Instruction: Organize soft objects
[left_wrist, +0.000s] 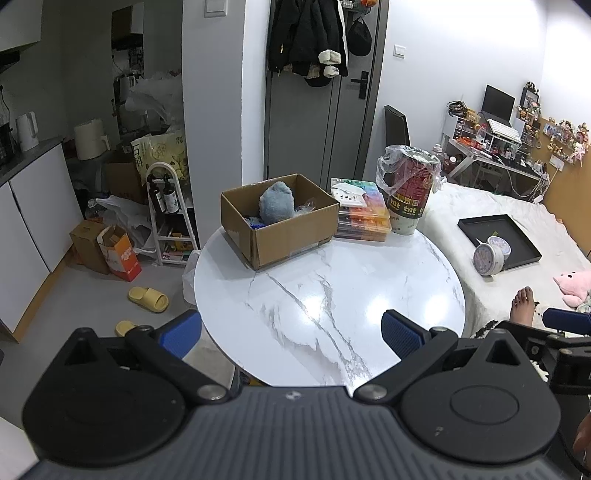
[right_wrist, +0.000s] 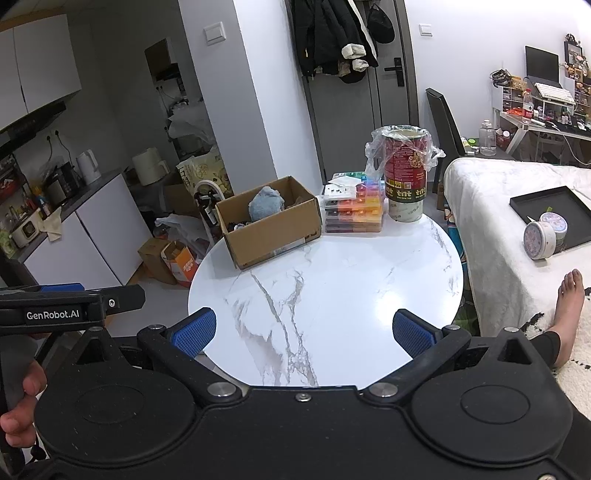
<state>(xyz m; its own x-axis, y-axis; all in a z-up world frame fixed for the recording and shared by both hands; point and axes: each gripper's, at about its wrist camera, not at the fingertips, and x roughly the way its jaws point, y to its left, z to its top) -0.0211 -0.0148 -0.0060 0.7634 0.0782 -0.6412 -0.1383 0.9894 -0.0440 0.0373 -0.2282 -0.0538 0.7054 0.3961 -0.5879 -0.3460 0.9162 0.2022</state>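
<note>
A grey-blue plush toy (left_wrist: 276, 202) sits inside an open cardboard box (left_wrist: 291, 236) at the far left of the round white marble table (left_wrist: 332, 314); both also show in the right wrist view, the plush (right_wrist: 266, 202) in the box (right_wrist: 273, 236). My left gripper (left_wrist: 291, 334) is open and empty above the table's near edge. My right gripper (right_wrist: 303, 330) is open and empty, also at the near edge. A pink plush (left_wrist: 574, 282) lies on the bed at right.
A stack of colourful plastic cases (left_wrist: 364, 214) and a tall red paper bucket lined with a plastic bag (left_wrist: 408, 192) stand behind the box. A bed (right_wrist: 509, 236) with a black tray (right_wrist: 554, 218) and round tins is at right. A bare foot (right_wrist: 569, 306) is by the bed.
</note>
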